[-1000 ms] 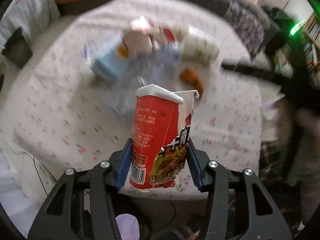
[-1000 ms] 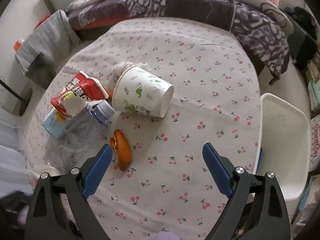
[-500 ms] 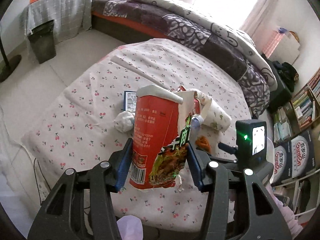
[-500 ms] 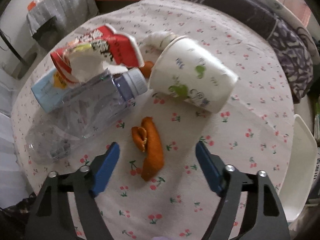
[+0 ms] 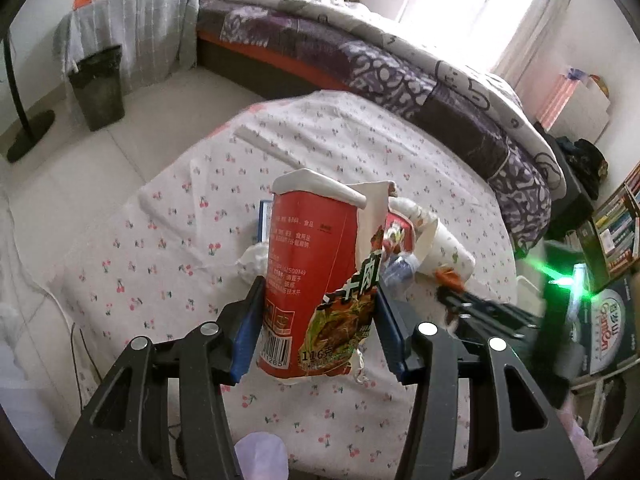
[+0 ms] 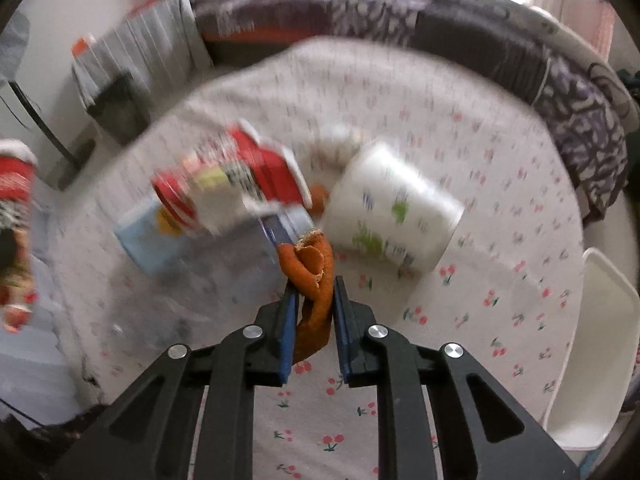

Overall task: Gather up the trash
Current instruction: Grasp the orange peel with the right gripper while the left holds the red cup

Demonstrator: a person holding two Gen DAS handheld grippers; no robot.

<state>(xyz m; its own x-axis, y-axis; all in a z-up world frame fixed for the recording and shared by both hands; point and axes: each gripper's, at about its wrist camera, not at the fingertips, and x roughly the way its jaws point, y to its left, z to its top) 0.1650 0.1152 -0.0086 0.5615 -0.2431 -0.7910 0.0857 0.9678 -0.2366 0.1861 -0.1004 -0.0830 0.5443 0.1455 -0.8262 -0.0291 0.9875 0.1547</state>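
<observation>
So the big thing here is the table [image 5: 168, 216], round, with a cherry-print cloth, and everything else sits around or on it. Behind it there's a bed [image 5: 400, 64] with a purple patchwork quilt, and off to the far left of the table a dark bin [image 5: 98, 88] stands on the floor. A white chair [image 6: 596, 344] is tucked in at the table's right edge.

On the table, roughly mid-cloth, there's a little heap: a white paper cup [image 6: 394, 216] lying on its side, a clear bottle [image 6: 224, 256] on its side just left of it, a torn red packet [image 6: 240, 176] on top of the bottle, and a light blue box [image 6: 148, 240] under that. The right wrist view is pretty smeary, so no finer detail.

Left gripper [image 5: 316, 328] is up above the table's near edge, jaws clamped about halfway on a torn red cup [image 5: 316, 276], held upright.

Right gripper [image 6: 314, 316] is above the cloth, just in front of the heap, jaws pinched narrow on an orange peel [image 6: 314, 280].
</observation>
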